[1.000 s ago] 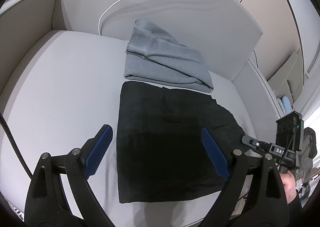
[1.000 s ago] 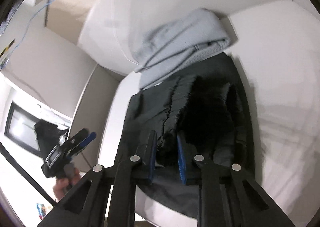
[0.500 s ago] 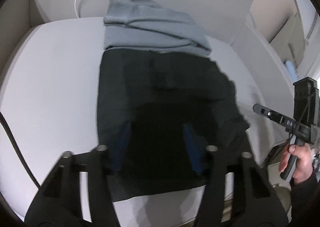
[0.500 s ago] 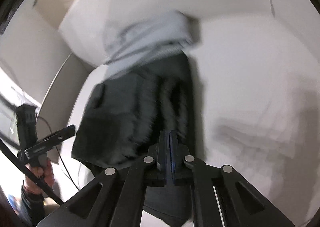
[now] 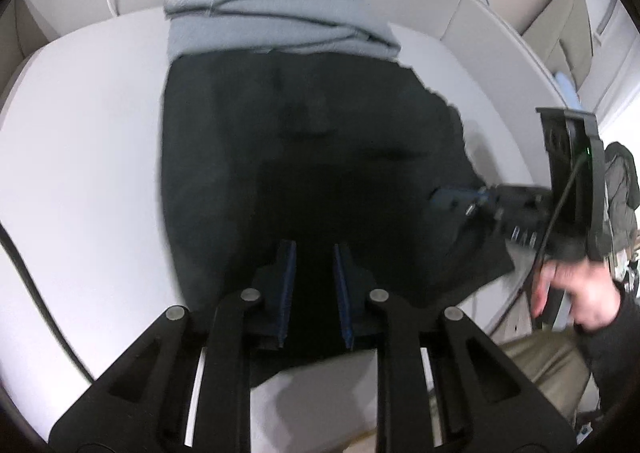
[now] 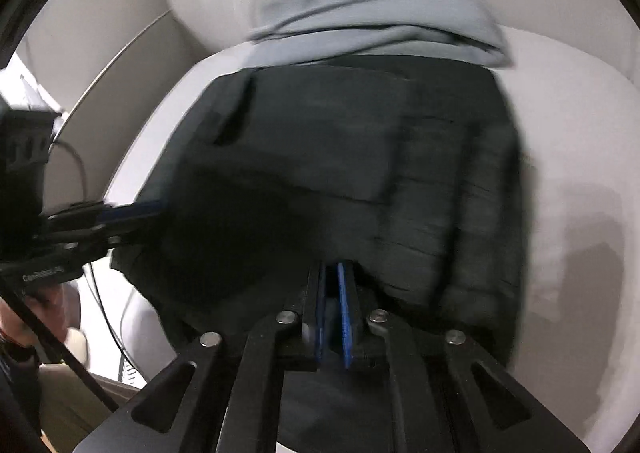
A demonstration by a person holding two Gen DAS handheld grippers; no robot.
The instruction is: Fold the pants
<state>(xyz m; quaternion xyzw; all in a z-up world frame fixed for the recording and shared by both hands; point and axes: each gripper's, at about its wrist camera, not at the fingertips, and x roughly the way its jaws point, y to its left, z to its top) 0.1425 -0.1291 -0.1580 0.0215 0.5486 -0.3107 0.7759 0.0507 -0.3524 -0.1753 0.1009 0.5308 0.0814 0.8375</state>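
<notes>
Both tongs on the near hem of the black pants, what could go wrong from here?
1. The left tongs show a gap between the pads, so the black pants may slip out when lifted.
2. The grey garment touches the pants' far edge; a fold that way could drag or cover it.
3. The right tongs may catch only one layer.

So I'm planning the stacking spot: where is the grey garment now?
The grey garment lies folded at the far end of the white cushion, touching the black pants' far edge, in both wrist views.

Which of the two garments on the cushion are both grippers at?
The black pants, nearest the cameras; the folded grey garment lies untouched behind them. Left gripper and right gripper close on their near edge.
</notes>
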